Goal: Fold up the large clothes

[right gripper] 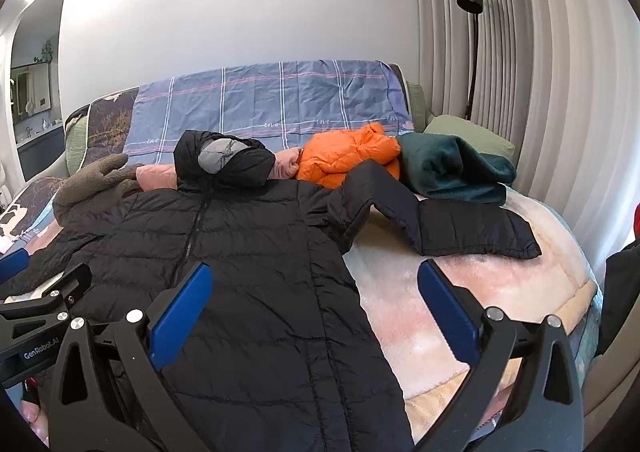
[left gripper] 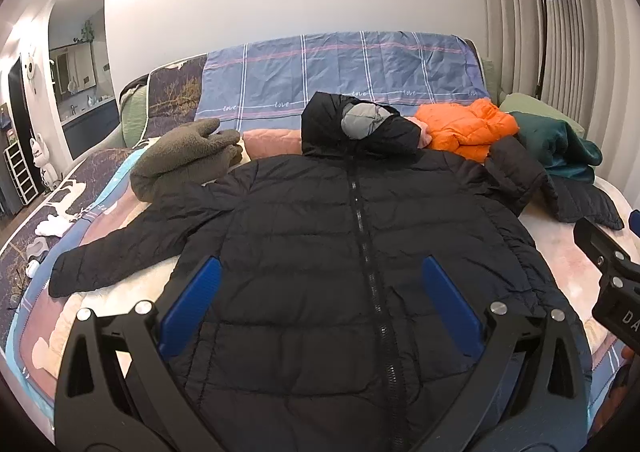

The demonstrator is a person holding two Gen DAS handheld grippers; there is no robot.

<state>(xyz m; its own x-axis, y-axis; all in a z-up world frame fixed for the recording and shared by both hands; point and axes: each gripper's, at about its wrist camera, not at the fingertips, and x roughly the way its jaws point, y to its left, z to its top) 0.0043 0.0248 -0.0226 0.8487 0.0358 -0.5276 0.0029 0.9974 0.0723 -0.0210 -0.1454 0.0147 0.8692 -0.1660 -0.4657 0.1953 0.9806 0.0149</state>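
Black quilted jacket (left gripper: 320,236) lies flat, zipped, face up on the bed (right gripper: 460,292), hood towards the headboard, sleeves spread; left hand-held gripper (left gripper: 322,292) and right hand-held gripper (right gripper: 314,298) both released above it.

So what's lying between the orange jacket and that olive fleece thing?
The black jacket's hood, grey lining showing, lies between the orange jacket and the olive fleece, with a pink pillow beside it. Both views show this.

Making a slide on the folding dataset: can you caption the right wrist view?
Open right gripper hovers over a black puffer jacket spread zipped-up on the bed, one sleeve stretched sideways.
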